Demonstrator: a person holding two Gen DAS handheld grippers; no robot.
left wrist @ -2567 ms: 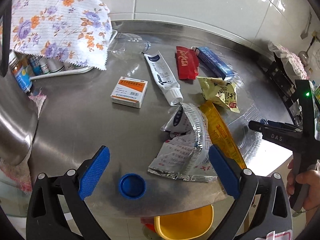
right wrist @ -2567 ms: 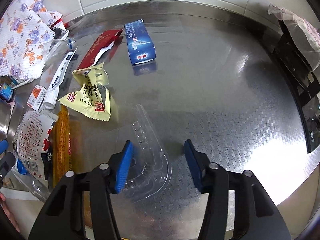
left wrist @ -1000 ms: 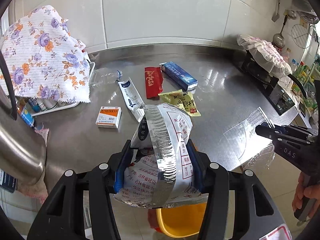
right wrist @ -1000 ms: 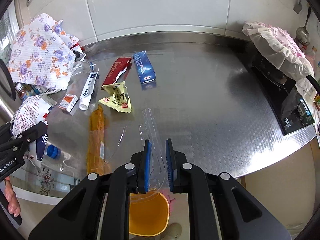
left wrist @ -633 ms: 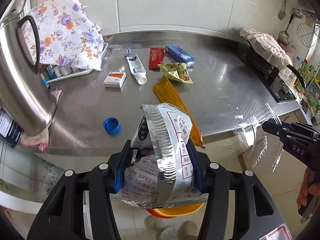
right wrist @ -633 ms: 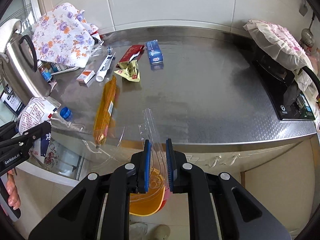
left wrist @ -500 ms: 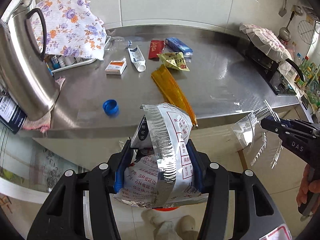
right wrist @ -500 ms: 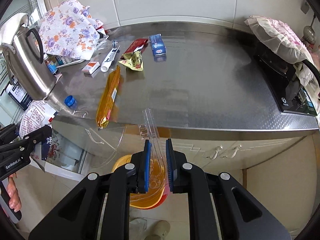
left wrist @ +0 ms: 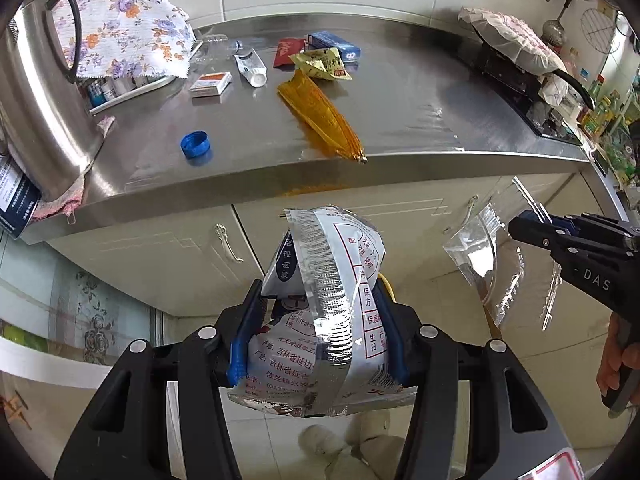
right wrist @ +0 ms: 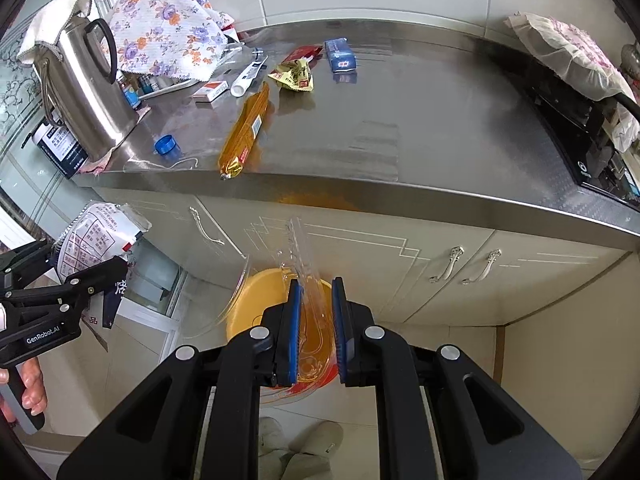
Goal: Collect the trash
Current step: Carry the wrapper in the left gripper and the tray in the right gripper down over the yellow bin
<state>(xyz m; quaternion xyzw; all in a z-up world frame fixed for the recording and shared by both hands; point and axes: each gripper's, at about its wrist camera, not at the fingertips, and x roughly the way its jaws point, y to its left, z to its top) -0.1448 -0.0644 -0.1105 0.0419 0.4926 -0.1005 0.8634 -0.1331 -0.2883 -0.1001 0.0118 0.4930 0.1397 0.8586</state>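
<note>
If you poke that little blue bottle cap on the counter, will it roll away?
The blue bottle cap lies flat, so it would probably slide on the smooth steel counter, not roll. It looks small and light, easily flicked. Tipped on edge, it might roll.

Home kitchen, seemingly: steel counter (right wrist: 400,120), kettle (right wrist: 86,96), stove (right wrist: 576,128).

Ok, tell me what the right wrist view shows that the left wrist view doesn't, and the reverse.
Only the right wrist view shows most of the yellow bin on the floor, under the right gripper, which is shut on the clear plastic tray. Only the left wrist view shows the hanging utensils on the far wall, and the foil bag's silver lining up close in the left gripper. Both show the steel counter, kettle, blue cap, orange wrapper and floral cloth.
</note>
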